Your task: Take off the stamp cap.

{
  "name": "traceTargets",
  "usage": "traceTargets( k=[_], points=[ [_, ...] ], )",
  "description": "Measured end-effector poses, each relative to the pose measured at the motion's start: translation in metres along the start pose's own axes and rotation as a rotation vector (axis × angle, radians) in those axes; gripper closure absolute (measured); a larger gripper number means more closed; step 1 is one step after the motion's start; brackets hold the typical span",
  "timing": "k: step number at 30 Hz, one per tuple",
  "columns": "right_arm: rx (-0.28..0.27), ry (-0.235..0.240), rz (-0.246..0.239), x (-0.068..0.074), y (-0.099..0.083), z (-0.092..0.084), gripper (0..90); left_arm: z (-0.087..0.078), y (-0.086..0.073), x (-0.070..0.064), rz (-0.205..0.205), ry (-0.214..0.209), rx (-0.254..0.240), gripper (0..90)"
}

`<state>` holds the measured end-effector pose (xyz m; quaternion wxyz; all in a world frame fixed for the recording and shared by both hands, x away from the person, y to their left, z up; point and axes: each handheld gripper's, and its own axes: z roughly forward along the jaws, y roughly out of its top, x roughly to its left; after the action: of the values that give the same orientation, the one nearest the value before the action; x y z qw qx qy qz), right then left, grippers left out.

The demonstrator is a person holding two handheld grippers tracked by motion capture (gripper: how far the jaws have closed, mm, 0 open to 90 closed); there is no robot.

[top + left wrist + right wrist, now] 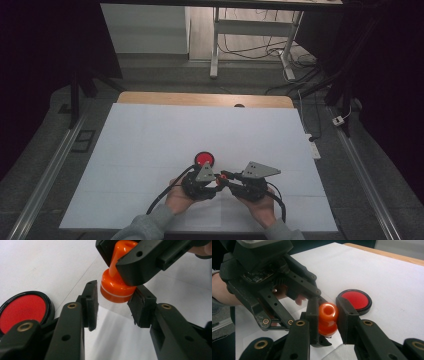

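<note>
White-covered worktop (150, 150), broad free margins on all sides. Near its front edge, the right claw (327, 315) is clenched on the orange stamp (327, 317) handle. The left claw (113, 306) brackets the stamp's base, one pad touching, one just apart; the red ink pad (204, 159) lies just beyond.

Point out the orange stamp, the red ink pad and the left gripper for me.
orange stamp (115, 288): left gripper view, on its wide round base.
red ink pad (357, 299): right gripper view, on the red face inside the black rim.
left gripper (113, 308): left gripper view, midway between its two black jaw tips.
</note>
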<state>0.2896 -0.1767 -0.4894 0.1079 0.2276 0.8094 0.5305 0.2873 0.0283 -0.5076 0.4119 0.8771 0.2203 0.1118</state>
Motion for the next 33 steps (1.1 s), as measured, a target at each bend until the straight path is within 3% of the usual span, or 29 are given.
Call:
traceTargets(
  k=[15,33],
  points=[
    [-0.012,-0.007,0.004,0.0001,-0.0011,-0.0002,72.3,0.0006,-0.0005,0.0001,-0.008,-0.015,-0.003,64.7],
    [-0.012,-0.029,-0.022,0.0038,-0.0003,0.0007,72.5,0.0001,-0.0017,-0.0006,0.008,0.000,0.002,65.4]
  ],
)
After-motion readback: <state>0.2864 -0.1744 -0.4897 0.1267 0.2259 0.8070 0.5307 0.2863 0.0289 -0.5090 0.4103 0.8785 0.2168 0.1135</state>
